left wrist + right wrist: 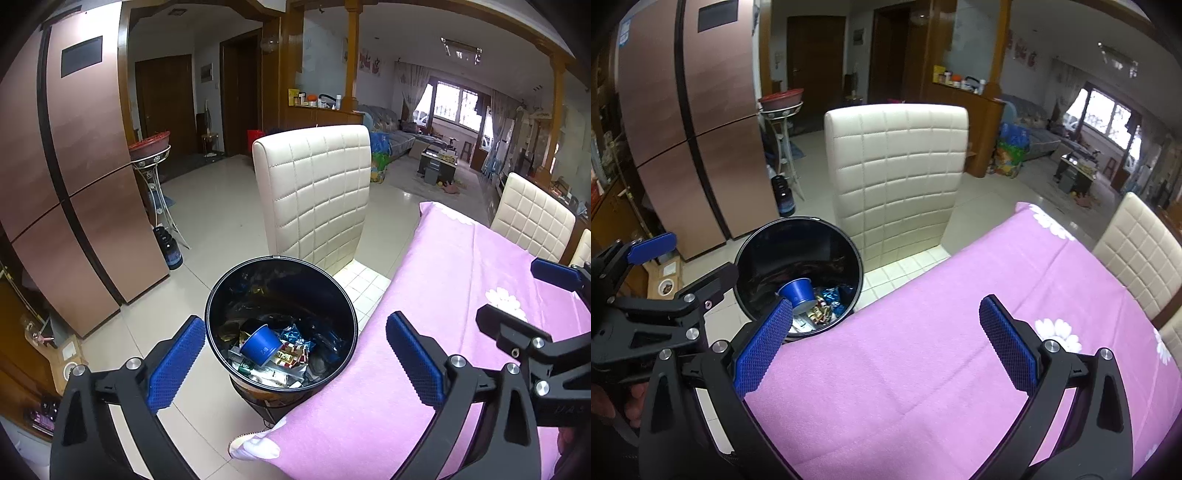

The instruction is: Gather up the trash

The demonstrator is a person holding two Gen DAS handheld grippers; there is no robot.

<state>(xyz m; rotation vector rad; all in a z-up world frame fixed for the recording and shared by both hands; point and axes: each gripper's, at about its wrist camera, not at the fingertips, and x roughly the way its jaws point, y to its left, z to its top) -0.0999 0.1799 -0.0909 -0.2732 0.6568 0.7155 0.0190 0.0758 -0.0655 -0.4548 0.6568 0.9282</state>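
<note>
Your left gripper (295, 354) hangs spread wide and empty over the black bin (218, 295), which stands on the floor just beside the table's (443, 295) corner; your right gripper (886, 343) is likewise splayed with nothing between its pads, above the bare pink tablecloth (923, 332). The trash already lies in the bin: a blue paper cup (260, 343) tipped on its side atop crinkled foil wrappers (291, 350); I judge all of it light, the cup crushable, the wrappers slippery; if you regrip the cup, pinch its rim gently.
</note>
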